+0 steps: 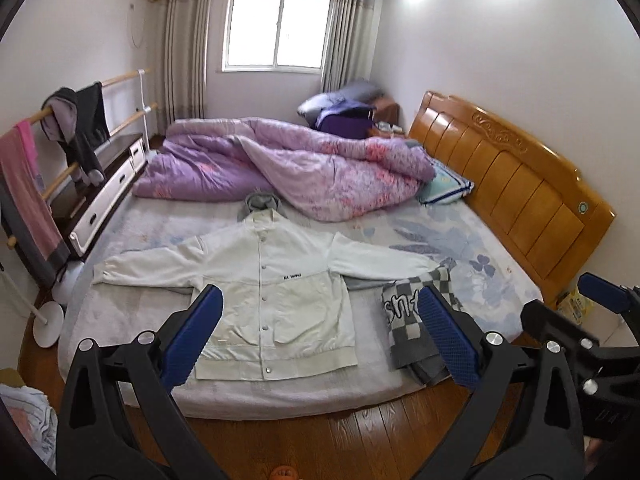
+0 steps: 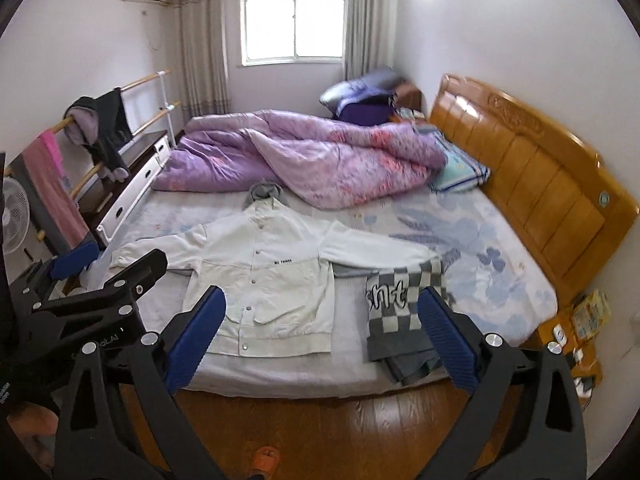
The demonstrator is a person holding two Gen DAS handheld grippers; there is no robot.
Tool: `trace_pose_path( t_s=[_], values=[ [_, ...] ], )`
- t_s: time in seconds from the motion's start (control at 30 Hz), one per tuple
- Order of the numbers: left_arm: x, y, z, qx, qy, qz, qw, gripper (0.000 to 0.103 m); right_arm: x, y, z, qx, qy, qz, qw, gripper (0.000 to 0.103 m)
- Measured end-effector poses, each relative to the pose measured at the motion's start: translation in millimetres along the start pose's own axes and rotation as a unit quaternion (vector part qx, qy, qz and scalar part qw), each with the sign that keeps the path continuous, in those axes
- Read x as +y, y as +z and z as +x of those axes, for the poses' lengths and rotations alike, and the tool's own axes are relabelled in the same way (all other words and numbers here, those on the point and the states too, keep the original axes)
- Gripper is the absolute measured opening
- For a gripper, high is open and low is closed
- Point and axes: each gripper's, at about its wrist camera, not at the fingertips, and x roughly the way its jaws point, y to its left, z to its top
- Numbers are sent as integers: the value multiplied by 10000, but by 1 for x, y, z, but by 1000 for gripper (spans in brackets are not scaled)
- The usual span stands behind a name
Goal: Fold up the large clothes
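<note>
Grippers level, side by side above the wooden floor (image 1: 360,432) at the foot of the bed (image 1: 400,394), both aimed at the mattress. Left gripper (image 1: 320,328): fingers spread wide, blue pads (image 1: 192,340) bare, nothing between them, no contact with cloth. Right gripper (image 2: 320,330): same wide spread, nothing held.

White jacket (image 1: 276,292) lies flat on the sheet, front up, snaps closed, sleeves stretched out to both sides, hem near the mattress edge; it sits ahead of both grippers and apart from them. Grey checkered garment (image 1: 416,320), folded, lies just right of the jacket, under its sleeve end. Purple quilt (image 1: 280,164) bunched beyond, toward the window (image 1: 276,24). Wooden headboard (image 1: 512,184) along the right.
</note>
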Motion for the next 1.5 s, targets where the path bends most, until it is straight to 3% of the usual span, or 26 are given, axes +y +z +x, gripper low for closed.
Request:
trace_pose_path(
  t_s=[0.3,0.57,1.03,1.5],
  values=[
    [-40,-21,-90,-351,453,-33,9984,98,-24,-23,-65,-403,43,-350,9986,94],
    [-54,-41,-142,-432,529,-81,9976,98,-29,-39,-91,-551,185,-414,9975,94],
    [-42,-22,-174,-827,622,173,9945,98,-4,-35,-122,-877,220,-226,9957,94],
    [-15,-17,-187,-923,532,204,9941,98,27,-32,-135,-957,99,-141,9953,95]
  ],
)
